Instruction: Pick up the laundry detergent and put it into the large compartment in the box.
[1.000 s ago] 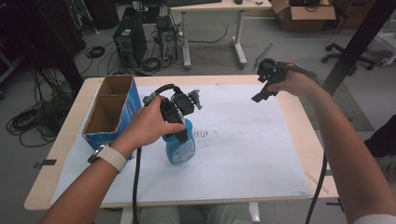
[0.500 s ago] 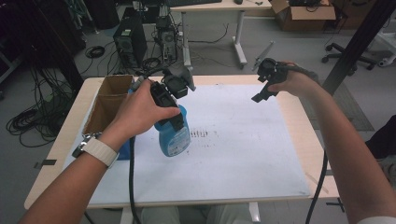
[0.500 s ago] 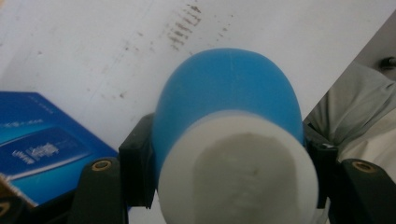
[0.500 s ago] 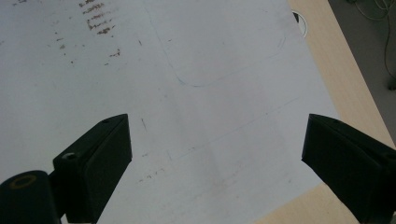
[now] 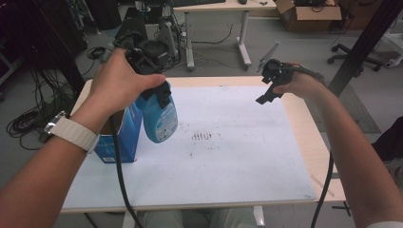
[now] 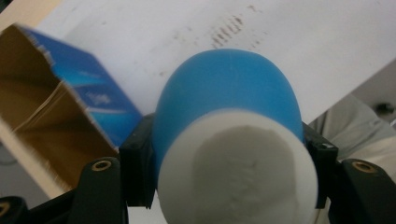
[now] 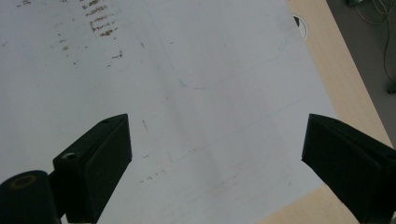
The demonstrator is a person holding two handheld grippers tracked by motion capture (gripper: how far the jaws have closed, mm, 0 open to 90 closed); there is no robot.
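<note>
while the left gripper (image 5: 159, 92) pinches a blue bottle (image 5: 158, 116) by its top and holds it in the air above the white sheet (image 5: 228, 166), just beside an open blue cardboard box (image 5: 119, 137), the right gripper (image 5: 266, 97) hovers over the far right of the sheet with its jaws spread and nothing between them. the sheet, smudged with dark marks (image 5: 204, 136), covers a pale wooden table (image 5: 318, 147); beyond it a grey floor holds another desk (image 5: 214, 9), tangled cables (image 5: 23, 123) and an office chair (image 5: 351, 50)
</note>
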